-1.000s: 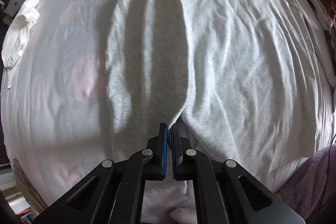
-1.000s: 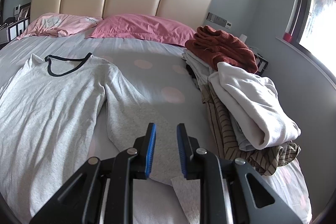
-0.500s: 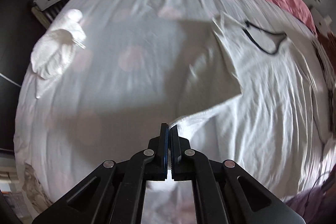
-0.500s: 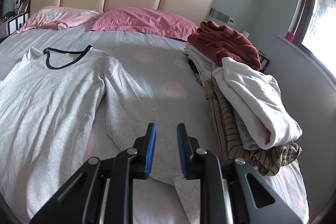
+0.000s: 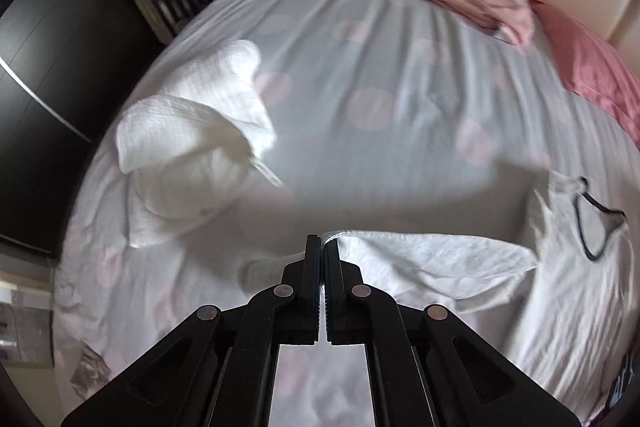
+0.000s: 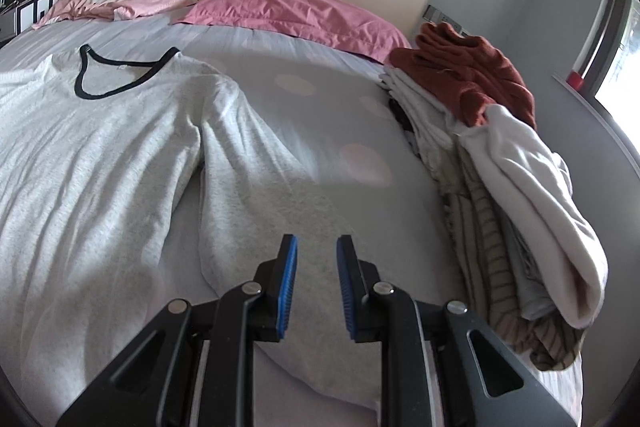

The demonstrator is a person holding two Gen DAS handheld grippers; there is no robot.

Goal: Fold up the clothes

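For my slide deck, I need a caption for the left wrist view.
Left gripper shut on the grey shirt's sleeve, lifted above the bed near a white garment.

A bed point(image 6: 320, 131) with a grey sheet dotted in pale pink carried everything. On it lay two pink pillows point(image 6: 296, 13) by the headboard, a grey long-sleeved shirt point(image 6: 100, 147) (black-trimmed neck) spread flat, a heap of clothes point(image 6: 500, 179) along one edge, and a white garment point(image 5: 192, 139).
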